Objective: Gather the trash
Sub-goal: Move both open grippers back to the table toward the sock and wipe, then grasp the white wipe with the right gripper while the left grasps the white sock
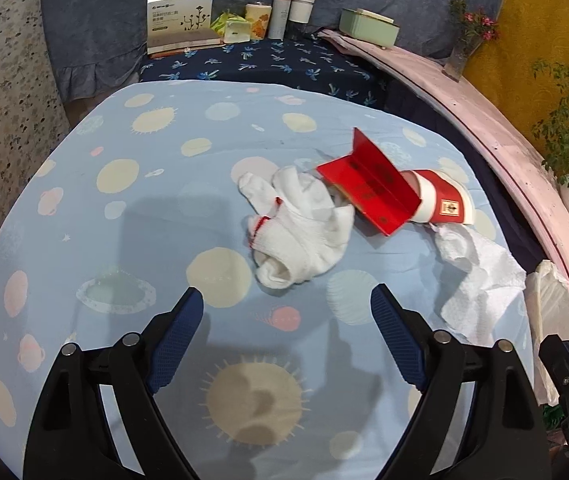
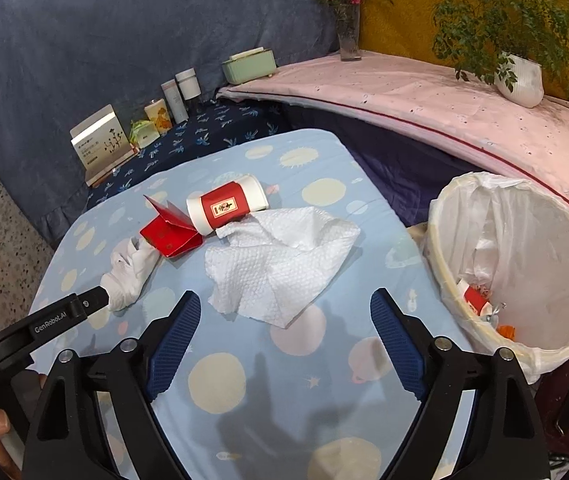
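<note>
Two hand-held grippers over a table spread with a light-blue cloth (image 2: 268, 364) printed with pale yellow discs, pink planets and spiky suns. The left gripper (image 1: 286, 300) and the right gripper (image 2: 284, 304) each carry two dark-blue ribbed pads on black arms; on both, the jaws stand wide apart with nothing between them.

Four pieces of trash lie on the cloth in a loose cluster ahead of the grippers:
- one white knitted cotton glove (image 1: 300, 228) with a red-stitched cuff, limp and crumpled, just ahead of the left gripper;
- one glossy red card folder (image 1: 368, 184), creased into a V and standing half open, its lower edge touching the glove;
- one paper cup (image 2: 226, 206), white with a red sleeve, lying on its side behind the folder;
- one sheet of white embossed paper towel (image 2: 280, 260), wrinkled, its far edge touching the cup and its near corner just ahead of the right gripper.

Beside the table on the right stands one round bin (image 2: 464, 316) lined with a thin translucent white bag; a second red-sleeved cup and small scraps lie at its bottom.

Along the far edge, on a navy cloth with a blue leaf print, stand an open white carton (image 1: 180, 20), small packets, two pale cylindrical bottles (image 1: 290, 14) and a mint-green box (image 1: 368, 28). A pink-covered ledge (image 2: 424, 100) carries one glass vase (image 2: 348, 36) of pink flowers and one leafy plant in a ribbed white pot (image 2: 522, 80).
</note>
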A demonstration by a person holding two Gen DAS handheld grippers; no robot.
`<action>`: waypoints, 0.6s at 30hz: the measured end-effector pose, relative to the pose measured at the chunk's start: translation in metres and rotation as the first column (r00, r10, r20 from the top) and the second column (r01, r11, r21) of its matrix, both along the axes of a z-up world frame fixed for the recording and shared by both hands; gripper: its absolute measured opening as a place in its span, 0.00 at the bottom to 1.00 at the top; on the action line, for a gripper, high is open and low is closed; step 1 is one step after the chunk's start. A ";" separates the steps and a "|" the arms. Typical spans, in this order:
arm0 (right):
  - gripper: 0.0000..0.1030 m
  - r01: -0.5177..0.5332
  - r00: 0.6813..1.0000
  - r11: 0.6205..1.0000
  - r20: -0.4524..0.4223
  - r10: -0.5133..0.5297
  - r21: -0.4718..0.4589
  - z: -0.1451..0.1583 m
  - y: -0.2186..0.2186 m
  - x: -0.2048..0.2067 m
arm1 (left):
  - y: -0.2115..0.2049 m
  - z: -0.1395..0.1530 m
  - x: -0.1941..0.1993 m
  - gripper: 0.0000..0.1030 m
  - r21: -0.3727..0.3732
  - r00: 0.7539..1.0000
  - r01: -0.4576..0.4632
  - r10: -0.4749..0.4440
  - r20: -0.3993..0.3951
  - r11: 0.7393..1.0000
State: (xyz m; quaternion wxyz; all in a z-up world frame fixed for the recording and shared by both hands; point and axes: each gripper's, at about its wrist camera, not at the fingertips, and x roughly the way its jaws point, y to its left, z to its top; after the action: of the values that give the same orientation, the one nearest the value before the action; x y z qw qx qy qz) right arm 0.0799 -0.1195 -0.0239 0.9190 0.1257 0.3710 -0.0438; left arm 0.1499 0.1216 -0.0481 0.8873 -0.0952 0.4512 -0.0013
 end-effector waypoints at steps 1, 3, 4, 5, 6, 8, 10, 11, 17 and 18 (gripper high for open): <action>0.81 -0.003 1.000 1.000 -0.008 0.003 0.001 -0.003 0.002 0.004 | 0.002 -0.002 0.002 0.85 0.002 1.000 -0.004 0.004 -0.002 1.000; 0.81 -0.012 1.000 1.000 -0.027 0.013 0.003 -0.010 0.006 0.012 | 0.006 -0.005 0.006 0.86 0.002 1.000 -0.011 0.011 -0.005 1.000; 0.81 -0.016 0.999 1.000 -0.037 0.017 0.005 -0.014 0.008 0.016 | 0.007 -0.007 0.009 0.87 0.001 1.000 -0.011 0.011 -0.010 1.000; 0.81 -0.019 0.999 1.000 -0.047 0.020 0.007 -0.018 0.009 0.021 | 0.008 -0.010 0.013 0.87 0.002 1.000 -0.010 0.010 -0.016 1.000; 0.81 -0.023 0.998 1.000 -0.058 0.023 0.012 -0.022 0.011 0.026 | 0.008 -0.011 0.015 0.87 0.002 1.000 -0.009 0.009 -0.018 1.000; 0.81 -0.027 0.997 0.999 -0.075 0.028 0.023 -0.030 0.013 0.035 | 0.008 -0.014 0.022 0.88 0.004 1.000 -0.005 0.005 -0.019 1.000; 0.81 -0.027 0.996 0.999 -0.090 0.029 0.029 -0.037 0.015 0.044 | 0.006 -0.017 0.028 0.90 0.007 1.000 0.000 0.000 -0.019 1.000; 0.81 -0.026 0.995 0.999 -0.098 0.030 0.033 -0.041 0.016 0.049 | 0.005 -0.018 0.031 0.90 0.007 1.000 0.004 -0.004 -0.020 1.000; 0.81 -0.029 0.992 0.999 -0.122 0.034 0.042 -0.052 0.022 0.074 | -0.005 -0.028 0.051 0.91 0.010 0.999 0.026 -0.026 -0.039 1.000; 0.81 -0.028 0.992 0.999 -0.122 0.033 0.040 -0.053 0.022 0.078 | -0.006 -0.029 0.055 0.91 0.010 0.999 0.030 -0.029 -0.043 1.000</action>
State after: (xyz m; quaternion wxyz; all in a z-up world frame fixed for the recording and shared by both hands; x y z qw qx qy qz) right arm 0.1576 -0.0975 -0.0767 0.8925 0.1348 0.4293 -0.0301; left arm 0.2048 0.1155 -0.0775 0.8778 -0.0838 0.4715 -0.0099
